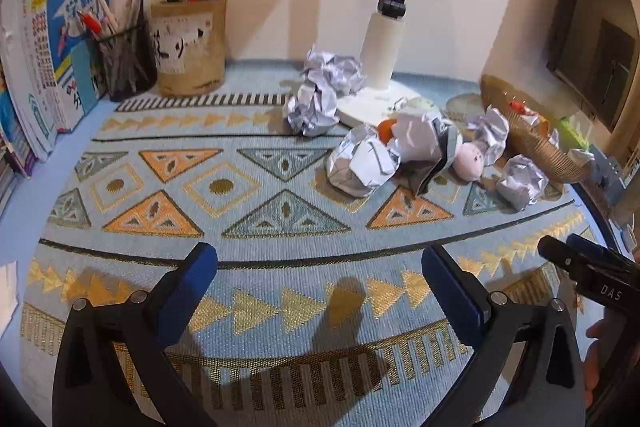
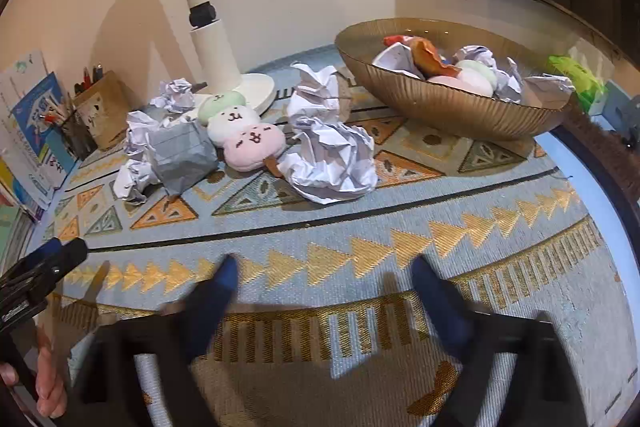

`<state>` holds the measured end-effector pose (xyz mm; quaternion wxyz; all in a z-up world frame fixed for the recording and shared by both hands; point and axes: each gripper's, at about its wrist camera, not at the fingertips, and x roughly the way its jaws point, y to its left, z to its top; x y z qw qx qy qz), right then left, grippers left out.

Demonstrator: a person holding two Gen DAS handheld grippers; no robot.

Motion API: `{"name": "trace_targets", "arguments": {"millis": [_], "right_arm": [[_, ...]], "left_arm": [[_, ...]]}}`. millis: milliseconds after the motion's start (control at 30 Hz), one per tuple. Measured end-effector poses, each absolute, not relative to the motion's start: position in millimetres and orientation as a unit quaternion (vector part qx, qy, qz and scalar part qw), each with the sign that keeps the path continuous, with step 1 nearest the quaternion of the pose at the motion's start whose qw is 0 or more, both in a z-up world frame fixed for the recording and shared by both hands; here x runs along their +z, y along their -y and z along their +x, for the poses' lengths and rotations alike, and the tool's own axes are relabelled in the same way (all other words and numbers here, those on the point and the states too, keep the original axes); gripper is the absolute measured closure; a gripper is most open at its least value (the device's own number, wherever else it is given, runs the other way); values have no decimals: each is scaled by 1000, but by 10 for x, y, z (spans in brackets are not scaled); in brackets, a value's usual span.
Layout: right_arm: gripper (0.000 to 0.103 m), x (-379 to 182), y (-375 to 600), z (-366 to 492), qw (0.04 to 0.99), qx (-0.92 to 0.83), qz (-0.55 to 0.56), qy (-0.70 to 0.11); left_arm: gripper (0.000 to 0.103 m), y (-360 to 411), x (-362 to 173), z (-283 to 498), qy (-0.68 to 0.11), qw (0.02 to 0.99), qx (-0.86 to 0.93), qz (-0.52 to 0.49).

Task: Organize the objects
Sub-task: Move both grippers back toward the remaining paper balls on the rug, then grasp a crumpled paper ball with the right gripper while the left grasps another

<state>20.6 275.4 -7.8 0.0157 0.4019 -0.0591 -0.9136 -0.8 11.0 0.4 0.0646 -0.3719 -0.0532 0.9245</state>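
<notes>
crumpled paper balls point(image 2: 332, 163) lie scattered over the middle and far side of the desk point(image 1: 280, 255), which is covered by a woven blue cloth with gold and orange triangles; several more balls sit by the round white lamp base point(image 1: 368, 105), whose pole is cut off at the top of both views. a plush skewer toy point(image 2: 240, 131) of three soft rounded heads, green, white and pink, lies among the papers, its green end partly hidden behind a grey lined wad point(image 2: 180, 157); in the left wrist view only the pink head shows clearly. the ribbed, gold-tinted bowl point(image 2: 452, 107) on the right holds more paper, another pale plush toy and an orange-red item that is hard to make out; its far rim blurs into the wall. a green object beyond the bowl is too distorted to identify. at the far left stand a tan cylindrical pen holder point(image 1: 190, 47), a dark mesh cup of pens point(image 1: 126, 67) and leaning books point(image 1: 60, 59), cropped by the lens edge. the left claw point(image 1: 320, 267) is spread wide and empty above the cloth. the right claw point(image 2: 324, 279), motion-blurred, is also spread with nothing between its blue pads.
</notes>
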Motion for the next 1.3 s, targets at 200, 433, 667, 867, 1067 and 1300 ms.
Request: {"name": "trace_targets", "arguments": {"millis": [200,433,667,867,1067,1300], "right_arm": [[9,-112,-2775,171,19,-908,412,67],[9,-117,-2775,160,21,-907,415,66],[9,-60,-3069,-55,55,-884,426,184],[9,-78,-2833,-544,27,-891,442,102],[9,-195,-2789,-696,5,-895,438,86],[34,-191,-2719,-668,5,-904,424,59]], "left_arm": [[1,-122,-10,1,53,70,921,-380],[1,-48,-36,-35,73,70,915,-392],[1,143,272,-531,67,95,907,-406],[2,244,125,-1353,65,127,896,-420],[16,96,-75,-1763,67,147,890,-427],[63,43,-173,-1766,68,147,890,-427]]}}
